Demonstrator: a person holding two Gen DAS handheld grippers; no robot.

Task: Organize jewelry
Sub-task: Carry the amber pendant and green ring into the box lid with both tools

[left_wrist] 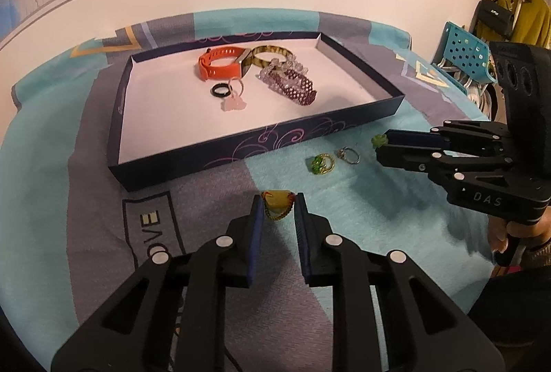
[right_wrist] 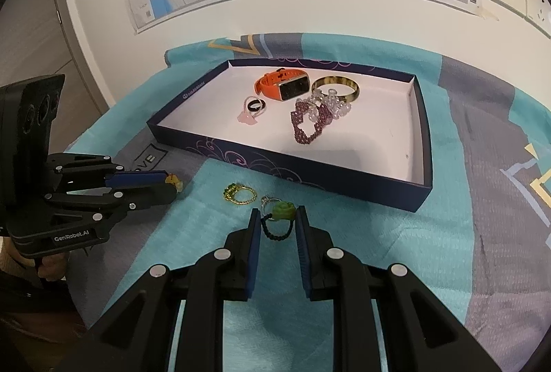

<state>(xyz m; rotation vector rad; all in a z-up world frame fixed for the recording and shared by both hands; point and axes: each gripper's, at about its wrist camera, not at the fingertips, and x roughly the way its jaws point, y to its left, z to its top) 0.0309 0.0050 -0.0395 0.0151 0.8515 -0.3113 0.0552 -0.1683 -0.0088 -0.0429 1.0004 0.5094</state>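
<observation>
Blue-padded left tongs (left_wrist: pixel 278 212) & right tongs (right_wrist: pixel 277 223) both released, each straddling a ring on bench — yellow ring (left_wrist: pixel 277 205), green ring (right_wrist: pixel 279 221); pick-up step, next needs clenching w/o slipping, then lifting fwd into tray (right_wrist: pixel 344 177).

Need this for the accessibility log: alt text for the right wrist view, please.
The right gripper, open, straddles a green-flower ring lying on a teal cloth. Two more rings lie nearby, and the left gripper reaches a yellow one. Behind, a navy tray holds a watch and bracelets.

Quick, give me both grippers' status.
Left gripper: open, fingers either side of the yellow ring, not clamped.
Right gripper: open, fingers either side of the green ring, not clamped.
</observation>
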